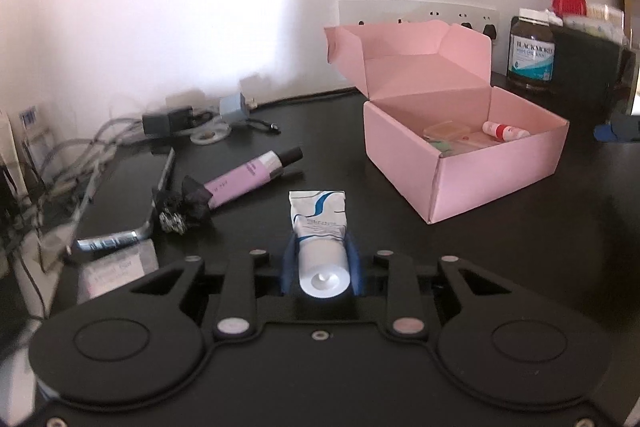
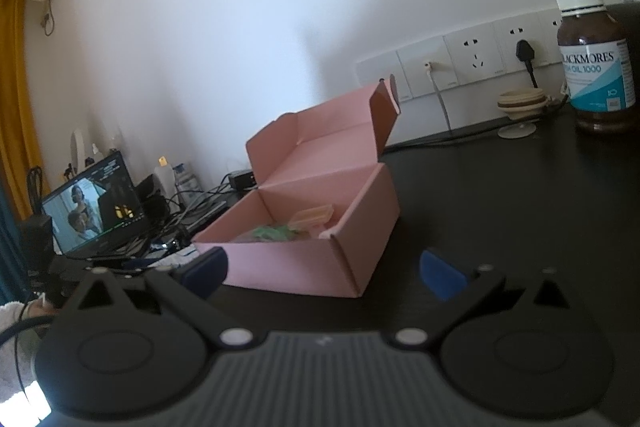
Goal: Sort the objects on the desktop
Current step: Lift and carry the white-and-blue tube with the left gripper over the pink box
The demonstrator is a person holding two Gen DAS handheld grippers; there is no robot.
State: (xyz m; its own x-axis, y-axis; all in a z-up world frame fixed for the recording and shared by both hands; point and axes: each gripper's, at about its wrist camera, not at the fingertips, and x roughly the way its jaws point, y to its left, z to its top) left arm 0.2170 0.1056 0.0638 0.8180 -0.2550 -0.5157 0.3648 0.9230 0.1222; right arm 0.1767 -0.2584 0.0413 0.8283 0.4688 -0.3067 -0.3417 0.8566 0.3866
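White plastic cream tube with blue swoosh (image 1: 320, 243) sat clamped betw. blue pads (image 1: 289, 263) of left gripper (image 1: 320, 267), cap end toward camera, crimped end pointing far. Jaws closed on tube, both pads touching its sides. Tube appeared just above black desktop (image 1: 500, 267); contact w/ surface could not be told.

Open pink cardboard box (image 1: 460, 155) stood to the right & farther off, lid flap up against wall. Inside: small white-and-red tube (image 1: 505, 131) at far right corner, clear peach-coloured plastic case (image 1: 444, 129), green item beneath, too blurred to ID.

Left of held tube: lilac tube with black cap (image 1: 248, 177) lay on desktop, black hair clip (image 1: 188, 207) touching its near end; smartphone (image 1: 132, 195) further left, cables behind.

Right gripper (image 2: 332, 271) hung over desktop just near side of pink box (image 2: 304, 227), jaws wide apart, nothing betw. them. Brown supplement bottle with white cap (image 2: 596, 67) stood far right by wall sockets. Laptop (image 2: 92, 203), screen lit, far left.
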